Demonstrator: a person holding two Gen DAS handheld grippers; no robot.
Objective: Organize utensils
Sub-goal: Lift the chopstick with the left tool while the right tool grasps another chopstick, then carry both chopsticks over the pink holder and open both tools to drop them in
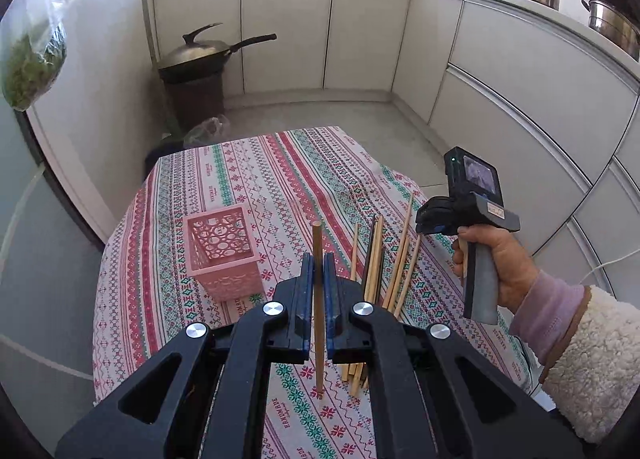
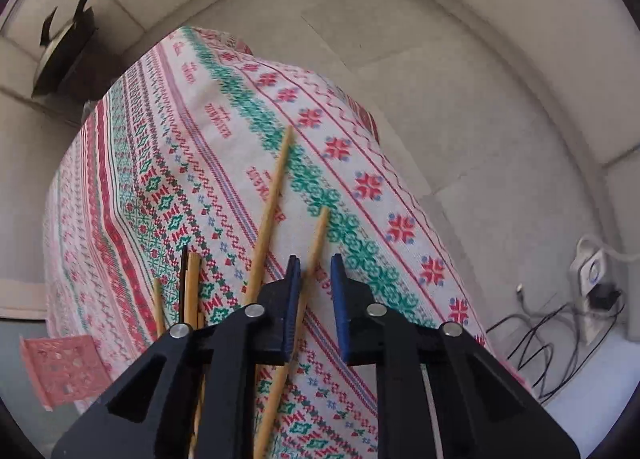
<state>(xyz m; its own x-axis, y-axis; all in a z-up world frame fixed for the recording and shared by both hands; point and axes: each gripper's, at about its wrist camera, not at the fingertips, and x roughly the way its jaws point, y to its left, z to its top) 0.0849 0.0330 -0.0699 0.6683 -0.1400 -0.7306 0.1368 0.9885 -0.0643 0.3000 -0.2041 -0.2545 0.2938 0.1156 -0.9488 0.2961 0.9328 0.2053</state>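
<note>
My left gripper [image 1: 318, 263] is shut on one bamboo chopstick [image 1: 318, 299], held upright above the patterned tablecloth [image 1: 256, 179]. A pink lattice utensil holder [image 1: 224, 255] stands just to its left. A pile of several chopsticks [image 1: 384, 263] lies to its right. My right gripper [image 2: 316, 263] is open above the cloth [image 2: 192, 147]; a loose chopstick [image 2: 298, 319] lies on the cloth between its fingers, and another chopstick [image 2: 270, 211] lies to the left. In the left wrist view the right gripper [image 1: 430, 215] hovers beyond the pile.
A black wok with lid [image 1: 200, 55] sits on a dark bin by the white cabinets [image 1: 360, 31]. The table's far edge [image 2: 320, 75] drops to a tiled floor. A power strip with cables [image 2: 588, 291] lies on the floor at right. The pink holder [image 2: 64, 367] shows at lower left.
</note>
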